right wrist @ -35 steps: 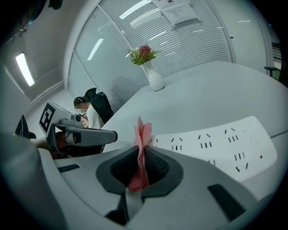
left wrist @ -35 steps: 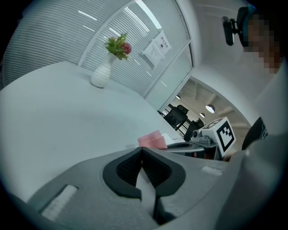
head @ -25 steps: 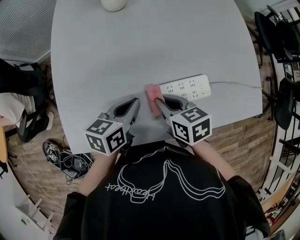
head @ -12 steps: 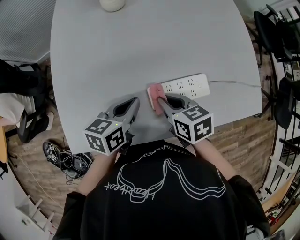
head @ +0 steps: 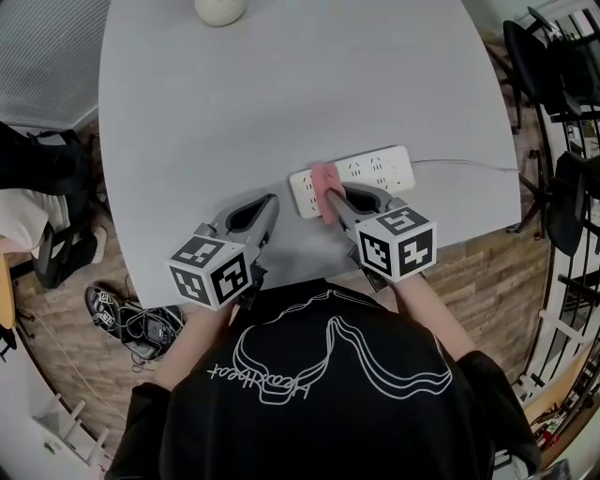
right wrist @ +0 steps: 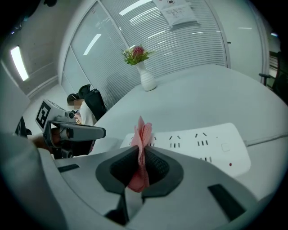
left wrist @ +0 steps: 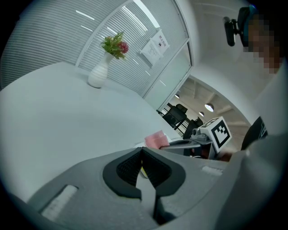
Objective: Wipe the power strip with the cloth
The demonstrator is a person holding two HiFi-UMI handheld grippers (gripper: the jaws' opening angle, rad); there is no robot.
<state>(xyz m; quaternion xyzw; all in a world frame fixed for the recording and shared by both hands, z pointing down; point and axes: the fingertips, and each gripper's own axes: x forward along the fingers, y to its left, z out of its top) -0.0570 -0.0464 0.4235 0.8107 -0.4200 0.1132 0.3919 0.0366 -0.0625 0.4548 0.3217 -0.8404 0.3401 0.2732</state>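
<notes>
A white power strip (head: 361, 174) lies near the front edge of the grey table (head: 281, 84), with its cable (head: 464, 164) running off to the right. My right gripper (head: 330, 198) is shut on a pink cloth (head: 324, 178), which rests on the strip's left part. In the right gripper view the cloth (right wrist: 143, 132) stands folded between the pads, over the strip (right wrist: 202, 143) and its sockets. My left gripper (head: 273, 201) sits to the left of the strip, over bare table, shut with nothing in it. The cloth (left wrist: 156, 139) also shows in the left gripper view.
A white vase (head: 219, 9) with flowers stands at the far side of the table. Black chairs (head: 553, 75) stand to the right, and shoes (head: 112, 314) lie on the wooden floor at the left. The table's front edge is close under both grippers.
My right gripper has slid the cloth rightward from the strip's left end onto the strip, uncovering that end. The left gripper has not moved.
</notes>
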